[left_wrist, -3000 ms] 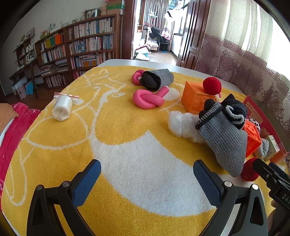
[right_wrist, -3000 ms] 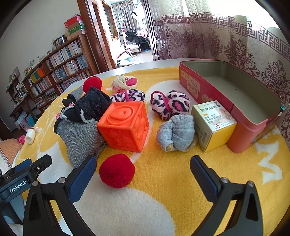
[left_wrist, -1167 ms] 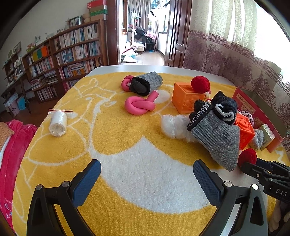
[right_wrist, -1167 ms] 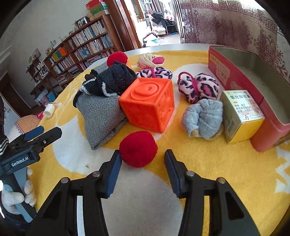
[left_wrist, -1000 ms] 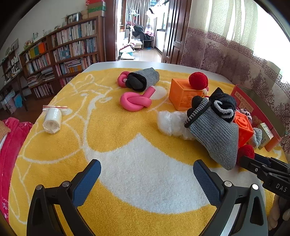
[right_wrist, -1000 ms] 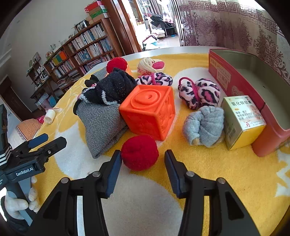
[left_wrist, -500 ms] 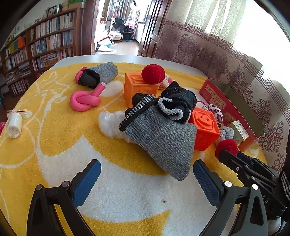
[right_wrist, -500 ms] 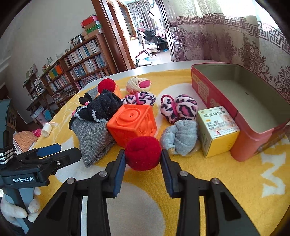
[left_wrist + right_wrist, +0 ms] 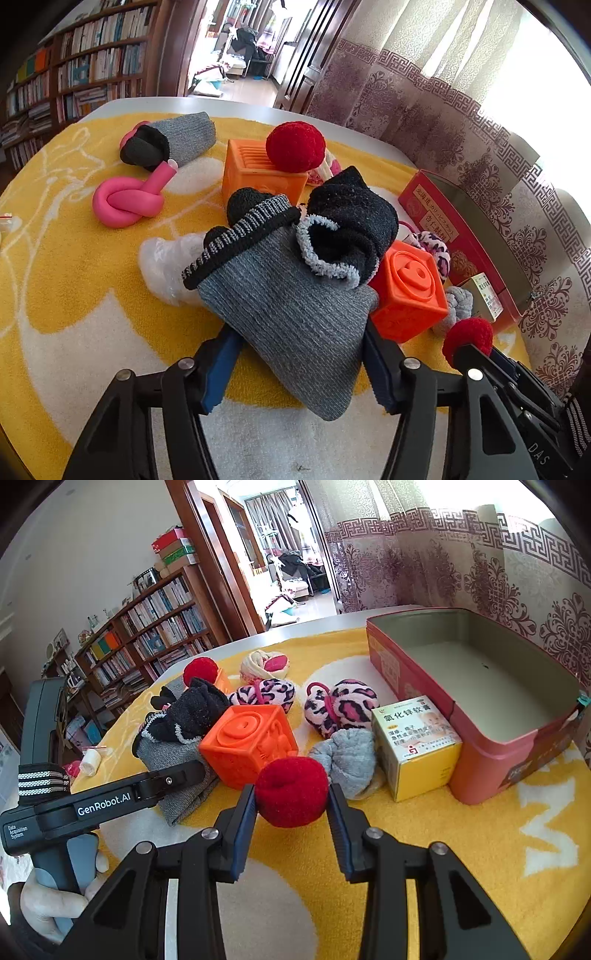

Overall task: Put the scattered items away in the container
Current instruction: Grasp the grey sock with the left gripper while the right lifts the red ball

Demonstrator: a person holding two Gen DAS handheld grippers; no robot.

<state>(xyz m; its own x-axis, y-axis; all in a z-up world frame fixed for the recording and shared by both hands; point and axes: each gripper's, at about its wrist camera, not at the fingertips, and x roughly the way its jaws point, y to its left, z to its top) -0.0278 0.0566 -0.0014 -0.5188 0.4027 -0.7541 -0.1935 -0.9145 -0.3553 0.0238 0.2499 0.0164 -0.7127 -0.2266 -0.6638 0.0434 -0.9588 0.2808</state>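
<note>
- Left tool (image 9: pixel 299 363): jaws closing on the near end of the grey sock (image 9: pixel 291 314). Sock cloth drapes over both blue pads, so contact is hard to read; looks like they are just meeting it.
- Grey sock lies on the yellow towel (image 9: pixel 66 258), its striped cuff to the far left. Black sock (image 9: pixel 351 225) is bundled on top of its far end.
- Clear plastic bag (image 9: pixel 166 266) is half hidden under the grey sock's left side.
- Right tool (image 9: pixel 291 810): pinching the red pompom (image 9: pixel 291 792) between both pads, clear of the towel.
- Red tin (image 9: pixel 476 698), the container, sits far right on the worktop, open. Its right edge is cut off by the fisheye rim in the left wrist view.
- Between the right tool and the tin: yellow medicine box (image 9: pixel 417 746) touching the tin's near wall, with a balled grey sock (image 9: pixel 349 758) just left of it.
- Orange cube (image 9: pixel 251 744) sits directly beyond the held pompom, touching the grey sock.
- Far side: two leopard-print bundles (image 9: pixel 340 705), a cream sock roll (image 9: pixel 264 666), a second orange cube (image 9: pixel 258 173) with another red pompom (image 9: pixel 295 146) on it.
- Far left: pink knotted tube (image 9: pixel 127 201), and a rolled grey-and-black sock (image 9: pixel 170 142).
- A gloved hand (image 9: pixel 55 897) grips the left tool's handle, partly cut off at the frame edge.
</note>
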